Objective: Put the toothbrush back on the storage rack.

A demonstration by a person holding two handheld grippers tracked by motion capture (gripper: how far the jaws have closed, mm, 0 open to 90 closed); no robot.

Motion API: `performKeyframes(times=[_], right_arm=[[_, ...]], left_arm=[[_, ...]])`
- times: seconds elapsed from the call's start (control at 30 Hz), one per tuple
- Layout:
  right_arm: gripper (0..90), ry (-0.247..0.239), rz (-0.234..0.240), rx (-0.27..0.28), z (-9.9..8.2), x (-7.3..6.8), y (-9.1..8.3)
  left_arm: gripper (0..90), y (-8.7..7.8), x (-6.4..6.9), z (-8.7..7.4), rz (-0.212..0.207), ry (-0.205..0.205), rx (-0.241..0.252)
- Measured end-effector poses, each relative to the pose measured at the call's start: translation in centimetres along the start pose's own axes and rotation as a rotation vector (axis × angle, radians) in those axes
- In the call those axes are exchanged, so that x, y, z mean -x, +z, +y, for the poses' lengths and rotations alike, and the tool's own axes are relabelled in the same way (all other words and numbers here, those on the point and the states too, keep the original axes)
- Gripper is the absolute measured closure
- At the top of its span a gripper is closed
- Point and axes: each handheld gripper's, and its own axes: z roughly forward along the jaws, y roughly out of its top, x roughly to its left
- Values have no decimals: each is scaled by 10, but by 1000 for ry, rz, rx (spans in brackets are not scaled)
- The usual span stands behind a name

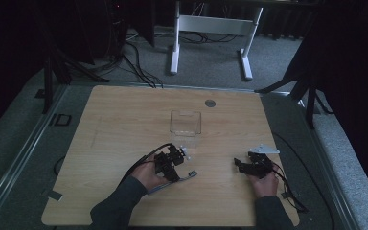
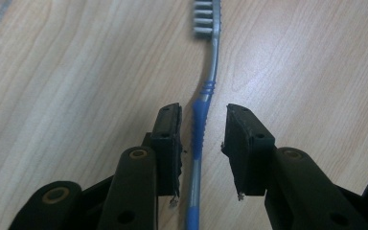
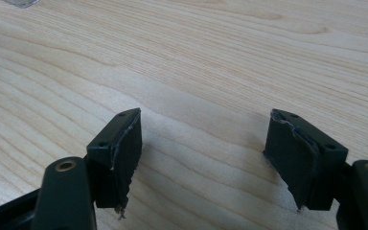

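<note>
A clear, square plastic container (image 1: 186, 124) stands open-topped near the middle of the light wooden surface (image 1: 124, 124). Farther back, a small round grey cap (image 1: 210, 103) sits flush in the surface. Beyond the far edge, a white metal frame (image 1: 211, 33) stands on grey carpet (image 1: 278, 62) among black cables (image 1: 134, 67).

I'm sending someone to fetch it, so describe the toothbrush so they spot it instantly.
On the wooden table, look near the front edge, short of the clear plastic box. The toothbrush lies flat there between the left hand-held gripper's jaws: blue-and-grey handle, grey bristles.
</note>
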Motion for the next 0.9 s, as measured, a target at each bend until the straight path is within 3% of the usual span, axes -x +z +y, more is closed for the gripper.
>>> performKeyframes(times=[0.9], right_arm=[[283,-1,2,0,0,0,0]], left_arm=[[731,19,4,5,23,22,-89]])
